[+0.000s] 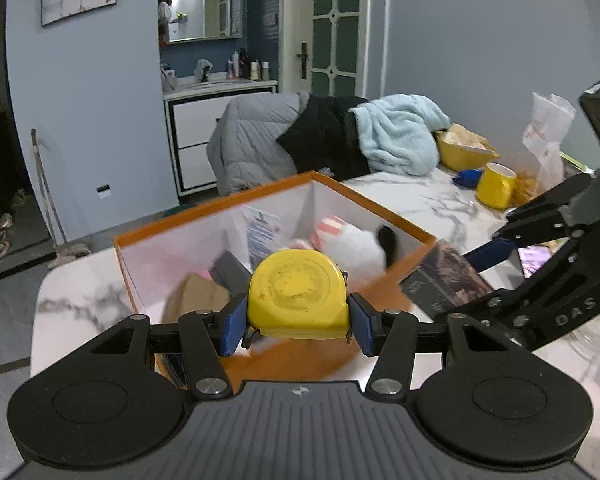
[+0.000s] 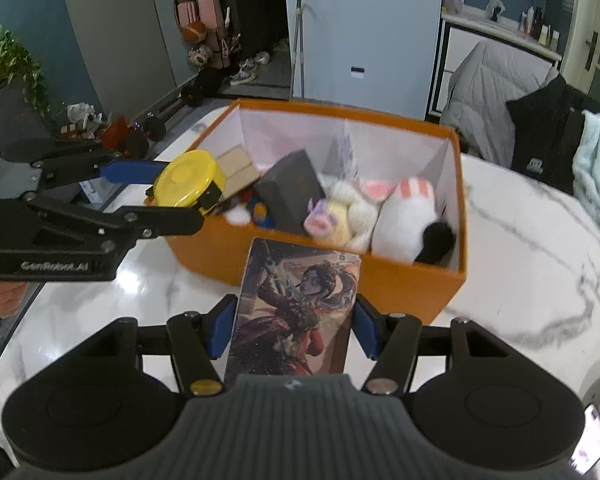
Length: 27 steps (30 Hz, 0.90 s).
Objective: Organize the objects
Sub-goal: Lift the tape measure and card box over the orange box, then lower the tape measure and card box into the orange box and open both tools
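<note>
Left side first: your left hand-held gripper [image 1: 298, 326] is pinching the yellow tape measure [image 1: 299, 294] by its two flat edges, blue pads squeezing it from 9 and 3 o'clock. In the right wrist view it hangs just over the orange box [image 2: 400, 284], around the rim's 9 o'clock corner. That case looks smooth and round-ish, so my guess is it could pivot or squirt out between the pads if you tilt hard. If it drops there, it may clip the rim and bounce onto the desk [image 2: 532, 248] instead of landing inside.

The box is already pretty stuffed: a dark grey box [image 2: 292, 188] leaning near the middle, a brown cardboard piece [image 2: 236, 168] at about 10 o'clock, and plush toys [image 2: 384, 216] piled toward 4 o'clock. A heavy tape measure let go from high up would probably knock the leaning stuff over.

On to the right: your right hand-held gripper [image 2: 294, 330] has the illustrated card box [image 2: 296, 308] clamped by its long sides, sitting at 6 o'clock of the orange box, outside the near wall. It sticks out well past the pads, so its front edge could catch that wall if you push forward low.

Also, both grippers are near each other over one box. Go in together and they could bump.
</note>
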Motion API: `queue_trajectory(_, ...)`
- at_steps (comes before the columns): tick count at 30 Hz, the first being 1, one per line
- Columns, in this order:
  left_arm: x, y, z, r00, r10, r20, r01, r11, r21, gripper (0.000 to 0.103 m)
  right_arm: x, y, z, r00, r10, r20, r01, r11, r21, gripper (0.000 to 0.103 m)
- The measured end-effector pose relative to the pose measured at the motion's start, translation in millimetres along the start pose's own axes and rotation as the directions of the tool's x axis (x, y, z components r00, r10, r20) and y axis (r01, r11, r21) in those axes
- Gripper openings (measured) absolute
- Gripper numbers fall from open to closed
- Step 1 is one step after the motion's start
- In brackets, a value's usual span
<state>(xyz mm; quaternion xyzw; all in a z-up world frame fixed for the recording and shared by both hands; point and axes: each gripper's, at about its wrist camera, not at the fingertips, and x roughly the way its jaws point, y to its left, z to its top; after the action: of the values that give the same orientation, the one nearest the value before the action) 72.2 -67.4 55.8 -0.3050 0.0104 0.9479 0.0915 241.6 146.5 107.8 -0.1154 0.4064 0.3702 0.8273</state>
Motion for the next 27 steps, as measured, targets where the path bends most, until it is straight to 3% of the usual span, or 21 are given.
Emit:
queue_trajectory(15,64.9,44.1,34.1,0.993,0.106,-0.048,-0.106,0.994,-0.001,0.062,36.5,-25.7,80.5,0.988,-0.134,0.078,0.136,0.99,-0.029,0.063)
queue_trajectory(21,84.2,51.0,40.7,0.992,0.115,-0.056,-0.113,0.993,0.028,0.063,59.7,-39.7,105.4,0.962,-0.233,0.142,0.235,0.972,0.007,0.063)
queue_trajectory(27,100.1,53.3,36.4,0.988,0.129,-0.087,-0.125,0.991,0.051,0.063,93.7,-57.6,120.4,0.944,-0.299,0.137,0.293,0.954,0.059,0.063)
